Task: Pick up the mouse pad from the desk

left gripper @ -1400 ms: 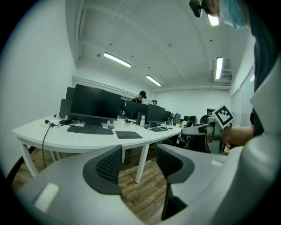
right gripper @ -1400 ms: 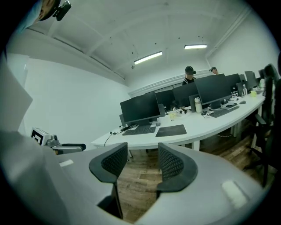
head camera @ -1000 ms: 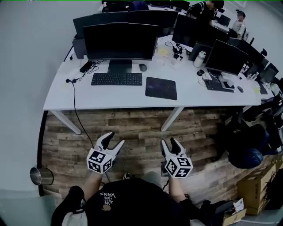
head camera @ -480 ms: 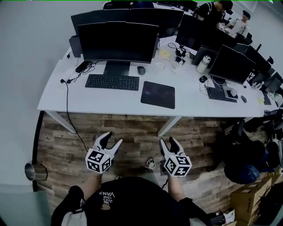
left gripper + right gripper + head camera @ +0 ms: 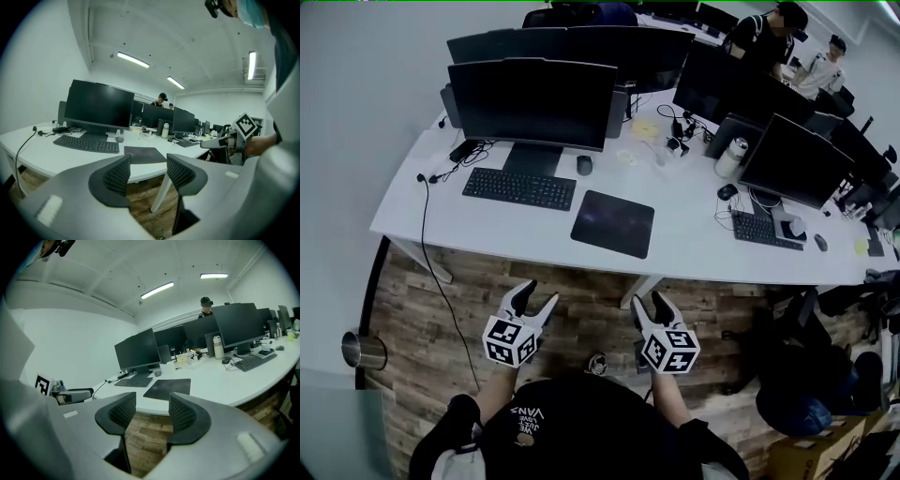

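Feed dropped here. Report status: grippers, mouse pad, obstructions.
Left gripper open, empty. Right gripper open, empty. Mouse pad flat on desk, untouched. Nothing on it.

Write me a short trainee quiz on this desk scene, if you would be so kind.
1. Which item lies just left of the mouse pad on the desk, seen from the head view?
2. True or false: the left gripper and right gripper are both open and empty.
3. The mouse sits: A) on the mouse pad; B) beside the monitor stand; C) on the floor.
Key: 1 the keyboard; 2 true; 3 B.
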{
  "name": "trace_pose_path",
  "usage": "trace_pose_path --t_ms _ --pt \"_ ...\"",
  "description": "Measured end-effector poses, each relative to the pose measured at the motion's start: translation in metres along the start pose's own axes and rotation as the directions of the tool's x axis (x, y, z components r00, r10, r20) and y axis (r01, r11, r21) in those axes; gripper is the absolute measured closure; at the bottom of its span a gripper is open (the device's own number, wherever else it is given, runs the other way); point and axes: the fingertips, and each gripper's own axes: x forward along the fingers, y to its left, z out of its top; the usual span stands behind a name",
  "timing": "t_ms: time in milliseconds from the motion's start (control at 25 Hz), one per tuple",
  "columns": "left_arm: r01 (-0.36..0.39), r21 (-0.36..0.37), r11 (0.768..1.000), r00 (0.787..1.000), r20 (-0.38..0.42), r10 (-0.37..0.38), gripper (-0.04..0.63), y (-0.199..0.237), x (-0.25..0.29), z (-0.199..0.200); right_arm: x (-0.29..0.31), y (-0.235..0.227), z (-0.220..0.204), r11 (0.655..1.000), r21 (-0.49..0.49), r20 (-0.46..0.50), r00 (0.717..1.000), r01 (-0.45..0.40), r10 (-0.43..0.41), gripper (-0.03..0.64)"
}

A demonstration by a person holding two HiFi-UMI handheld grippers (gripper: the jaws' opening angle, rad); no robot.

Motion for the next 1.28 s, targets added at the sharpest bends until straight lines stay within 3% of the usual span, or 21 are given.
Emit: trace_pose_path --t_ms 240,640,1000,1280 --pt "-0.075 -0.037 0.997 0.997 0.015 0.075 0.377 -0.019 0.030 -0.007 0.001 -0.052 0.009 1.000 -0.018 -0.013 1.000 -0.013 0.013 0.410" --pt "-0.101 -0.039 0.994 0.994 -0.051 0.099 0.377 -0.018 0.075 -0.022 0.028 -0.093 0.011 1.000 -0.004 -0.045 0.999 0.002 -0.003 0.410" --pt "-0.122 -0.040 0.992 0.985 -0.124 0.116 0.377 0.014 0.129 -0.033 0.081 -0.107 0.012 1.000 -0.018 -0.095 0.995 0.013 -0.015 0.410" --pt "-0.151 -0.081 0.985 0.961 -0.247 0.127 0.377 0.056 0.169 -0.046 0.140 -0.125 0.018 0.998 -0.040 -0.142 0.989 0.044 -0.049 0.410"
